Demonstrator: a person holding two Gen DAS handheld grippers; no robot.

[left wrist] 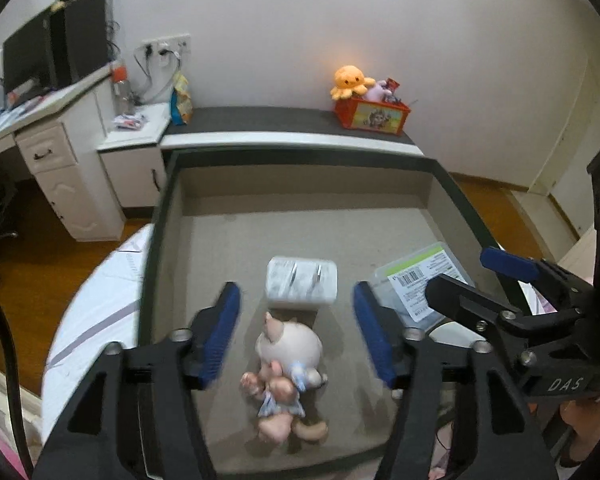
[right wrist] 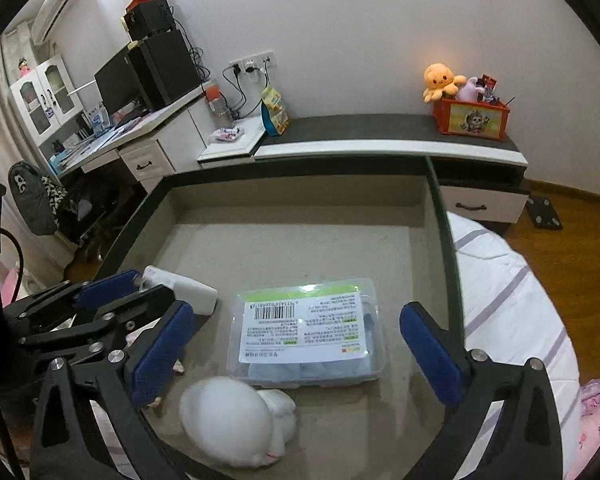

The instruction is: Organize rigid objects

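- Bedroom background: white wall, a low dark-topped shelf with an orange box of plush toys [left wrist: 372, 114], wooden floor, and a bed with a striped white cover under a grey felt-lined bin [right wrist: 292, 200].
- Inside the bin lie 4 things: a pig figurine [left wrist: 286, 372], a white charger [left wrist: 302, 282], a clear plastic box [right wrist: 306, 332] with a barcode label, and a round white toy [right wrist: 236, 420].
- My left claw [left wrist: 298, 336] hangs over the figurine, half wide, pads not touching it; nothing held.
- My right claw [right wrist: 300, 356] stands fully wide around the plastic box, pads clear of its ends, empty.
- I judge the box light, stiff and slick; I would pinch its 2 short ends squarely.
- The figurine looks hard, glossy and knobbly, perhaps breakable; its round head seems the safest hold.
- The charger is a smooth block with metal prongs upward; flat sides suit the pads.
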